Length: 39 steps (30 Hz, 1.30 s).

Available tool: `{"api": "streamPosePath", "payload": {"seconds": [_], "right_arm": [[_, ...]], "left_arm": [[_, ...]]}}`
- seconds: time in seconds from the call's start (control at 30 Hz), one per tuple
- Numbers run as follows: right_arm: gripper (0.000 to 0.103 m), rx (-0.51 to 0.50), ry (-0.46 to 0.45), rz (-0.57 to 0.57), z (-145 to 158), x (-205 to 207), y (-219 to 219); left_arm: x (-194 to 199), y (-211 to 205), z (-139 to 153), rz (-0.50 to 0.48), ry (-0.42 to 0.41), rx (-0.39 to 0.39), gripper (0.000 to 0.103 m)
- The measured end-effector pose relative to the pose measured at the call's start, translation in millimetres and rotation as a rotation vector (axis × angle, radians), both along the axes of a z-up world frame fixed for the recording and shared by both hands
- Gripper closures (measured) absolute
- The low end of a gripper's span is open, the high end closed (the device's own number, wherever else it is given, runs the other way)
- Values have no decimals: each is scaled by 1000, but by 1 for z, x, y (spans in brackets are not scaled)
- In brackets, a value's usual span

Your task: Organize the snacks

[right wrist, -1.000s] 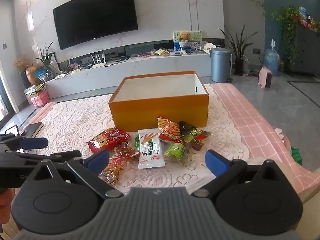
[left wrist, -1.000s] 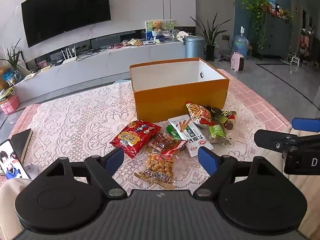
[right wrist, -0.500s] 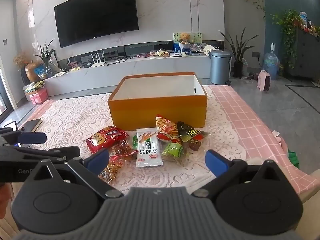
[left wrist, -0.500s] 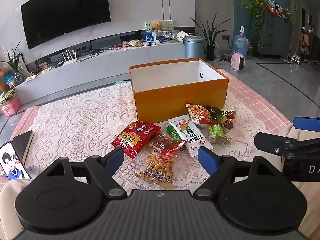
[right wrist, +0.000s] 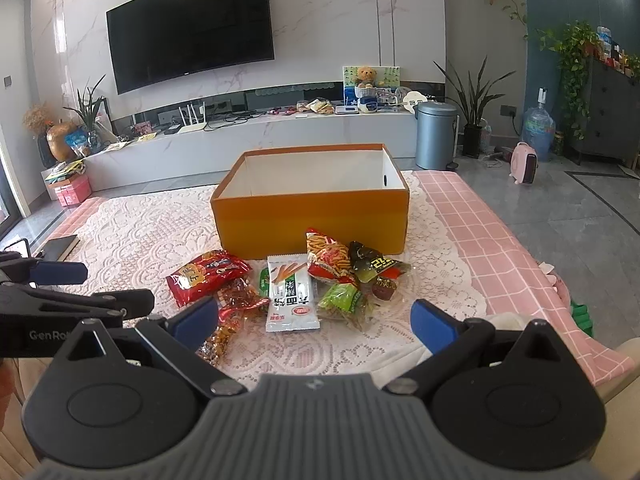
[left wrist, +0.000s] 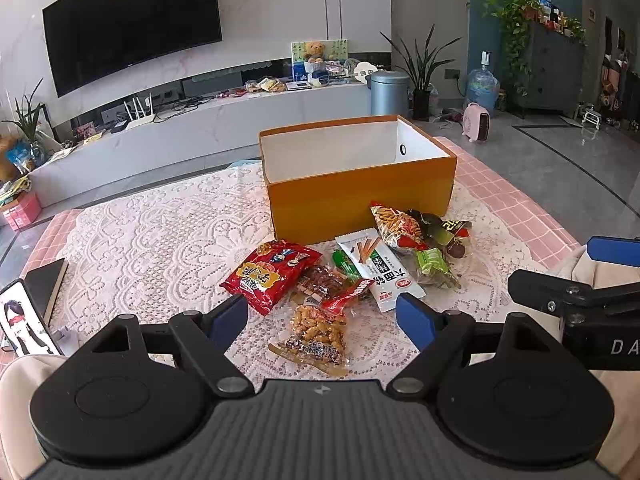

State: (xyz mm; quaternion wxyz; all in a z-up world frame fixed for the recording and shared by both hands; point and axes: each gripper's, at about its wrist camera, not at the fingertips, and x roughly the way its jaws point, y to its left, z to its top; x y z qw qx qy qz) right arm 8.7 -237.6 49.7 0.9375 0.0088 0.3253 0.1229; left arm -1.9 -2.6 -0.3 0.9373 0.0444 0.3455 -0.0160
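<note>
An open orange box with a white empty inside stands on the lace tablecloth; it also shows in the right wrist view. Several snack packets lie in front of it: a red bag, a white-green stick packet, a clear nut packet, an orange-red chip bag, a green packet. My left gripper is open and empty, held just before the pile. My right gripper is open and empty, also near the pile.
A phone and a dark notebook lie at the table's left edge. The pink checked table edge drops off at the right. A TV wall and low cabinet stand behind.
Both grippers have drifted slightly; the right wrist view has pulled back and up a little. Nothing on the table has moved.
</note>
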Motion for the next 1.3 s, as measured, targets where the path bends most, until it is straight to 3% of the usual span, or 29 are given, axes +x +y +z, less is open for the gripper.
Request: {"api": "streamPosePath", "payload": {"seconds": [0.33, 0.57, 1.3], "right_arm": [[4, -1, 0, 4, 0, 1, -1], [4, 0, 1, 6, -1, 1, -2], [4, 9, 14, 6, -4, 3, -2]], "left_arm": [[-3, -2, 3, -4, -14, 12, 5], [-2, 0, 2, -10, 1, -1, 11], [-4, 1, 3, -12, -8, 6, 11]]}}
